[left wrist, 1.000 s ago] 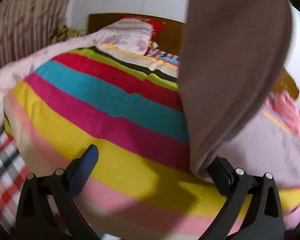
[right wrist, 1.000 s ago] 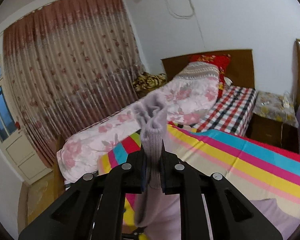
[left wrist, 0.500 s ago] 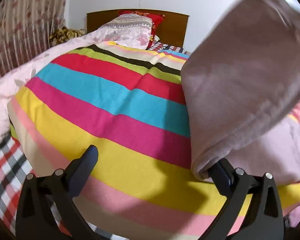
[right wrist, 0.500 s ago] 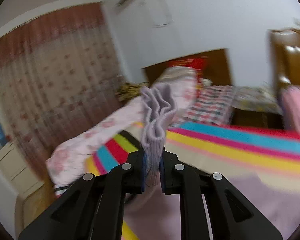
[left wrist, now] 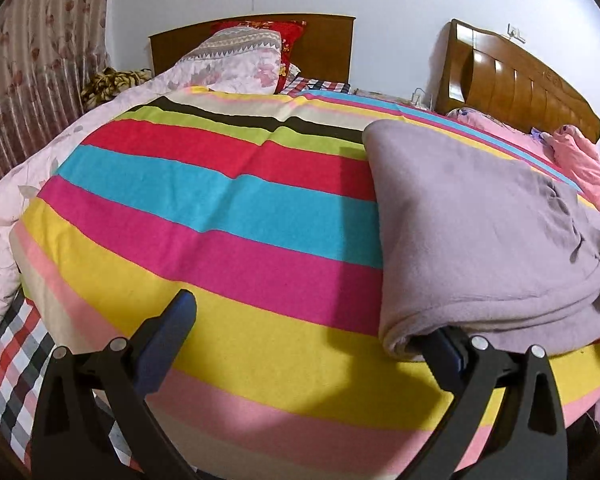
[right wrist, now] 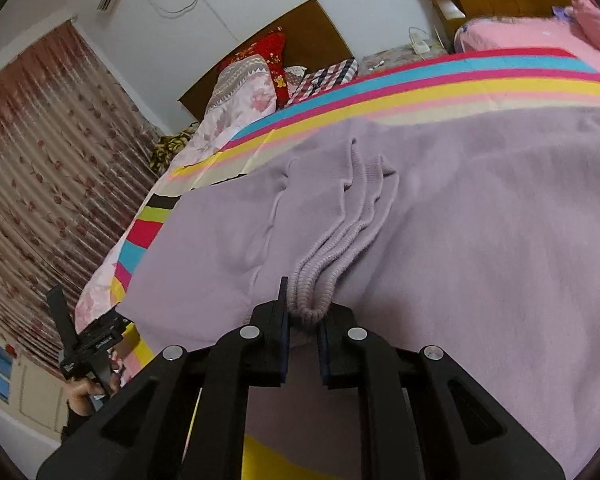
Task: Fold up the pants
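Observation:
The lilac pants [left wrist: 476, 236] lie folded over on the striped blanket [left wrist: 228, 216], at the right of the left wrist view. My left gripper [left wrist: 312, 336] is open; its right finger [left wrist: 446, 350] sits under the fold's near edge and its left finger [left wrist: 166, 338] is over bare blanket. In the right wrist view the pants [right wrist: 480, 224] fill the frame. My right gripper [right wrist: 303, 316] is shut on the bunched ribbed cuffs [right wrist: 332, 256], low over the fabric. The left gripper [right wrist: 88, 344] also shows there at the left, in a hand.
Two beds stand side by side, with wooden headboards [left wrist: 516, 80] against the far wall. A floral quilt [left wrist: 20, 184] and pillows [left wrist: 244, 52] lie on the left bed. A pink quilt [left wrist: 580, 164] lies at the right. Curtains [right wrist: 40, 160] hang on the left.
The pants were held up in the air by my right gripper; they have come down and now lie folded over themselves on the blanket. My left gripper has stayed open at the fold.

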{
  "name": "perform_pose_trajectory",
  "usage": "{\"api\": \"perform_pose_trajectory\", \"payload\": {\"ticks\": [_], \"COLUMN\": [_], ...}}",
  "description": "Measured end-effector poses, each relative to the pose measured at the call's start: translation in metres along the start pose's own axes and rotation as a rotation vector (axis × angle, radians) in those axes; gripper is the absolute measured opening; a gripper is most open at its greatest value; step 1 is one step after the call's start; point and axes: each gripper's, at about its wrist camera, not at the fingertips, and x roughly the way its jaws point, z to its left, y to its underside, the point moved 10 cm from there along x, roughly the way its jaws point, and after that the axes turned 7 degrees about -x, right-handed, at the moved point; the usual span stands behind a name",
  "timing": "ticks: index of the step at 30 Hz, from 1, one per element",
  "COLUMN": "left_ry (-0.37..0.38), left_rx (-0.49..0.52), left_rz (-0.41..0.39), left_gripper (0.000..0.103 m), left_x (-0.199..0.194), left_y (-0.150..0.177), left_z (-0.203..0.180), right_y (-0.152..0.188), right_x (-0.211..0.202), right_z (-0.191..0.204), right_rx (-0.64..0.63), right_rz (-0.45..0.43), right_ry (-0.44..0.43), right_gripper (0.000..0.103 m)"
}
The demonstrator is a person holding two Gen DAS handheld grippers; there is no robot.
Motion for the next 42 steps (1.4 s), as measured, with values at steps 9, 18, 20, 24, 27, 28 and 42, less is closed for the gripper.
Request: {"api": "perform_pose_trajectory", "payload": {"ticks": [9,18,20,24,27,28,42], "left_ry": [0.214,0.172,0.131,0.053,-0.023,-0.041,-0.113], "left_rx": [-0.315,-0.294,-0.254,-0.192,-0.078,-0.042,-0.025], "left_rz": [-0.075,-0.12,-0.136,-0.136,-0.104,-0.105,-0.255], "left_gripper": [0.102,0.102,0.102,0.102,0.102,0.102,0.102], "left_x": [-0.015,-0.019,-0.019,-0.017,-0.018,-0.02,-0.096], "left_y": [-0.012,-0.012,-0.009,-0.006,-0.001,0.002,-0.028], "left_z": [0.008,0.011,0.009,0.01,0.007,0.006,0.039], "right_y": [-0.024,0.007,0.018,0.018,0.02,0.02,-0.015], "right_x": [-0.004,0.014,0.016,0.019,0.018,0.015,-0.01], "right_z": [0.018,0.009,0.003,0.006,0.01,0.012,0.06], "right_rx": [0.049,0.067,0.037,0.0,-0.033,-0.053,-0.326], "right_rz": [-0.034,0.057,0.043,0.052,0.053,0.056,-0.065], "right_ry": [-0.096,-0.058,-0.027,0.011,0.031,0.047,0.209], "right_gripper": [0.013,0.013,0.004,0.005,0.008,0.011,0.051]}}
